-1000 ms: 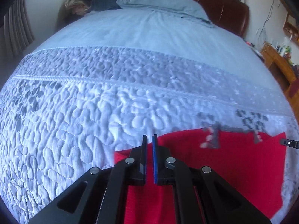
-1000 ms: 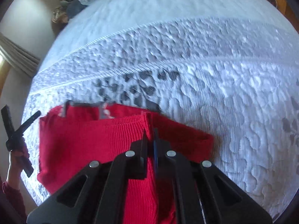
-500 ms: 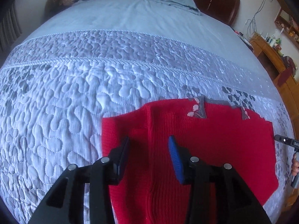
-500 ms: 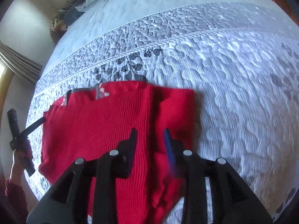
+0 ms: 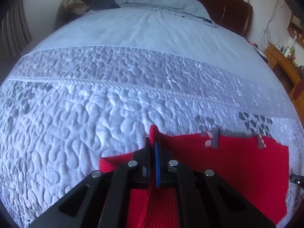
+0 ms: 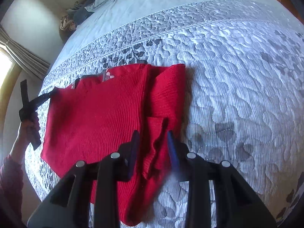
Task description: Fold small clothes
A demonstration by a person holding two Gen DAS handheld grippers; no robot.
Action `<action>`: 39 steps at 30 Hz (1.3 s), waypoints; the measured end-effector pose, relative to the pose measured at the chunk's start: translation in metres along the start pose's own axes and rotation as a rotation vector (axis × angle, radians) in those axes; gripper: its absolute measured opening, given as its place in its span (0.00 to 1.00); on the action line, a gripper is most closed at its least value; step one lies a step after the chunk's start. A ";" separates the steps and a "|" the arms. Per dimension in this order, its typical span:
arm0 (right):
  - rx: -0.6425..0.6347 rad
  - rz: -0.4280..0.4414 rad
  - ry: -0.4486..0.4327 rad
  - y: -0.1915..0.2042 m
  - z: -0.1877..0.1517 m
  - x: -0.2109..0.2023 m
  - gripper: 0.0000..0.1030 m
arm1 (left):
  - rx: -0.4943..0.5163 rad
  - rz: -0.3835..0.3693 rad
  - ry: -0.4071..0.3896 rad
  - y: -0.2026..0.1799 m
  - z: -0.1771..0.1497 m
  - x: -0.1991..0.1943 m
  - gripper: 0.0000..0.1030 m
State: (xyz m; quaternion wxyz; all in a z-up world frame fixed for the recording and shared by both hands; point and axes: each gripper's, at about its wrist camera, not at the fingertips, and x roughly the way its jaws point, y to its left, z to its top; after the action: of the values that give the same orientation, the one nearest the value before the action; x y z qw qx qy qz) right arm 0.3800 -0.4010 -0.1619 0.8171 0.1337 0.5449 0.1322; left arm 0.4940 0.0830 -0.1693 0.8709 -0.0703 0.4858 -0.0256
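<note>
While the red ribbed knit sweater [image 6: 95, 117] lies mostly flat on the bed's pale grey quilted bedspread [image 6: 237, 87], we've got our left gripper [image 5: 152, 146] clenched on a pinched-up ridge of its fabric near one edge, and a little peak of red sticks up past the fingertips. From the right wrist view you can see that gripper over at the sweater's far left side, with our hand [image 6: 29, 125] wrapped round its handle. Our right gripper [image 6: 152, 138] is released, jaws apart and hanging just above a bunched fold of the sweater at its right edge; the fabric sits between the fingers, but the pads aren't pressing on it. The grey collar trim with pink flowers [image 5: 212, 141] points toward the head of the bed. Up there sits a light blue pillow [image 5: 165, 1] against the dark brown headboard [image 5: 228, 5].
</note>
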 end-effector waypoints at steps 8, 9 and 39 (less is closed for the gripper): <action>-0.014 0.015 0.055 0.011 -0.024 -0.005 0.45 | -0.074 -0.065 0.063 0.010 -0.041 -0.041 0.69; -0.020 0.009 0.071 0.012 -0.029 -0.007 0.47 | -0.071 -0.063 0.084 0.015 -0.051 -0.050 0.70; 0.085 0.074 0.265 0.041 -0.078 0.014 0.10 | -0.236 -0.142 0.337 0.015 -0.158 -0.088 0.19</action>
State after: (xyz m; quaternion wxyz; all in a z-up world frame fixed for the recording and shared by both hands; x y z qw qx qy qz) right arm 0.3107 -0.3523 -0.1881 0.7260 0.1696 0.6480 0.1555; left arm 0.3127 0.0926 -0.1789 0.7592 -0.2005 0.6178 -0.0414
